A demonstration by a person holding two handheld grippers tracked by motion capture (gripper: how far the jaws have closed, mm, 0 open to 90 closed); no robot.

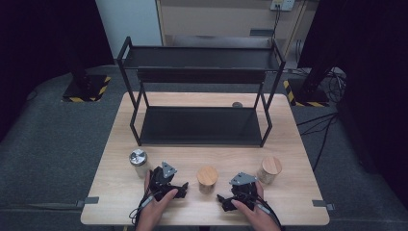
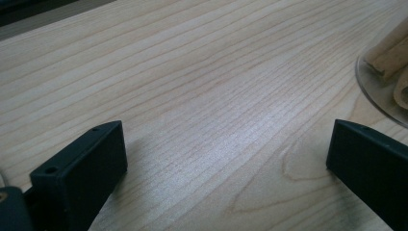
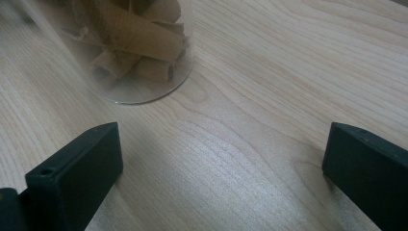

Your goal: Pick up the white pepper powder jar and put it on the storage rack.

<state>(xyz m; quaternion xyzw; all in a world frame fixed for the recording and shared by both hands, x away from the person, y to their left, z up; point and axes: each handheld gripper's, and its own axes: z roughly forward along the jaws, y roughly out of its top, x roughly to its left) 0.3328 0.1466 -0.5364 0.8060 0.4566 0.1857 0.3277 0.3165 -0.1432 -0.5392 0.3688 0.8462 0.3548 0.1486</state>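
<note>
Three jars are set in a row on the worktop (image 1: 288, 144) in front of a black two-tier shelf (image 1: 199, 126), whose tiers carry nothing. The metal-lidded jar (image 1: 138, 162) is at the left, the middle wooden-lidded jar (image 1: 207, 179) is between the two hands, and the right wooden-lidded jar (image 1: 269, 169) is at the far right.

The left gripper (image 1: 179, 190) is rested low on the worktop, jaws spread wide, nothing between them. In the left gripper view the glass base of the middle jar (image 2: 385, 82) is seen just beyond the right-hand jaw, rolled brown pieces inside. The right gripper (image 1: 225, 201) is likewise spread wide and empty. In the right gripper view a jar base (image 3: 137, 62) stands ahead of the left-hand jaw; it is judged to be the same middle jar.

Judgement: both grippers are aimed inward at the middle jar, so it is taken as the thing in hand, not yet touched.

Risks noted:
- Neither gripper is centred on the jar; a straight advance could strike the glass with one jaw and push or tip it.
- Converging grippers could collide.
- Smooth glass may slip if clamped off-centre or low.
- The lid could separate if lifted by it; its fit cannot be told.
- The shelf frame could be clipped by a tall jar on entry.
</note>
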